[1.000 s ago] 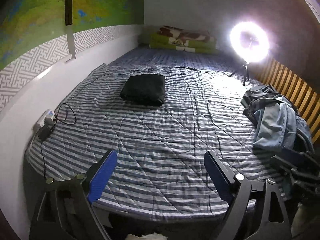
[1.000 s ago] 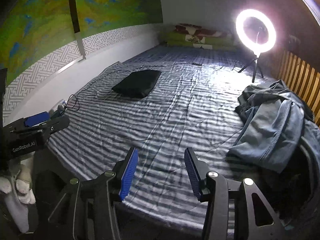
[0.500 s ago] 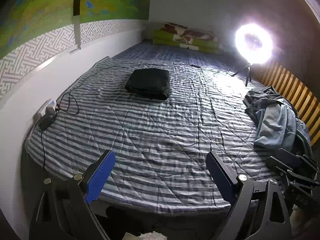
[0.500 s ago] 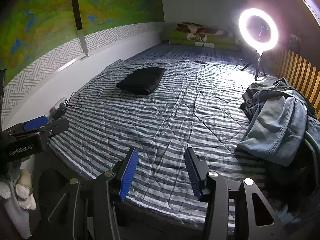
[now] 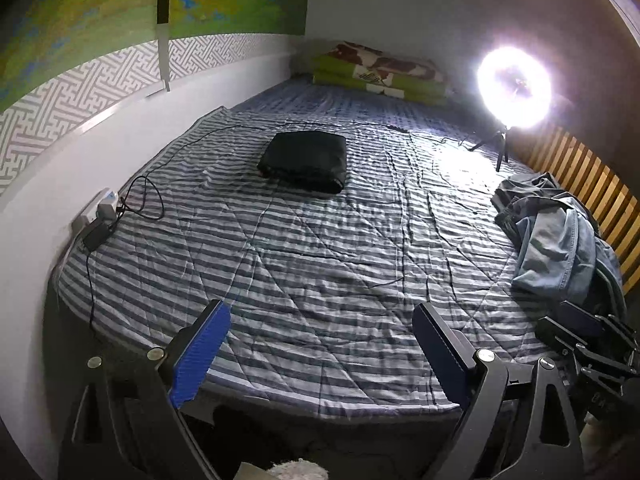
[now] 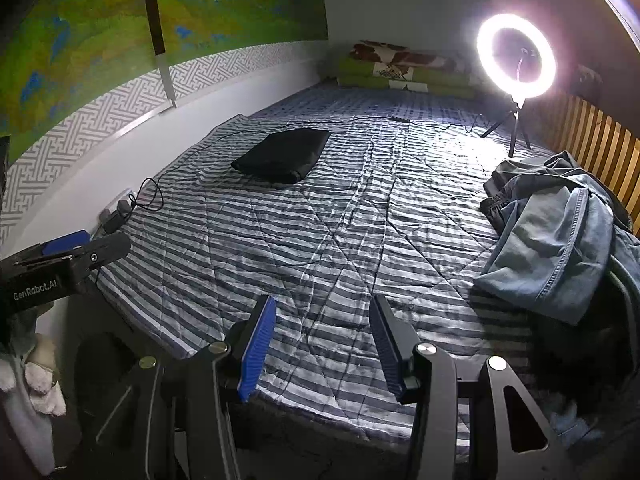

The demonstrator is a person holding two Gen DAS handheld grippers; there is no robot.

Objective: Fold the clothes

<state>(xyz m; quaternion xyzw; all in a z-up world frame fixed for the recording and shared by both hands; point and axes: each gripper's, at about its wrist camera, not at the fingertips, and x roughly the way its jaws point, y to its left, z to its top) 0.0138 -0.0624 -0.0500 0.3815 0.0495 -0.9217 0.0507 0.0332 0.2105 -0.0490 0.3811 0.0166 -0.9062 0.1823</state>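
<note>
**Both grippers empty over near edge of bed; clothes pile untouched**

Landmark = striped bedspread (image 5: 320, 248). Folded black garment (image 5: 306, 160) lies flat on it toward the far-left part, nothing around it but a thin black cable (image 5: 140, 200) running along the left edge to a charger (image 5: 98, 230) at the wall. Ring light (image 6: 516, 56) on a small tripod stands on the far-right part, very bright. Green pillows (image 5: 380, 76) at the far end. Crumpled pile of denim and dark clothes (image 6: 560, 240) sits on the right edge of the bedspread, against wooden slats (image 6: 600, 148).

Left gripper (image 5: 320, 344) hangs over the near edge, jaws wide apart, nothing btwn them. Right gripper (image 6: 322, 344) also over the near edge, jaws parted less wide, nothing btwn them; pile is near its right side, not touching. Nothing blocks the way to either garment.

Vs 1 s ago: left view has swung a bit, so more of the left wall and near bed edge shows; right jaws' gap unchanged; clothes haven't moved.

Hard to tell: how many items are in the pile; its lower right part is in shadow. Light glare washes out the tripod area in the left view. Pale fuzzy thing at the bottom edge is cut off, unclear.
</note>
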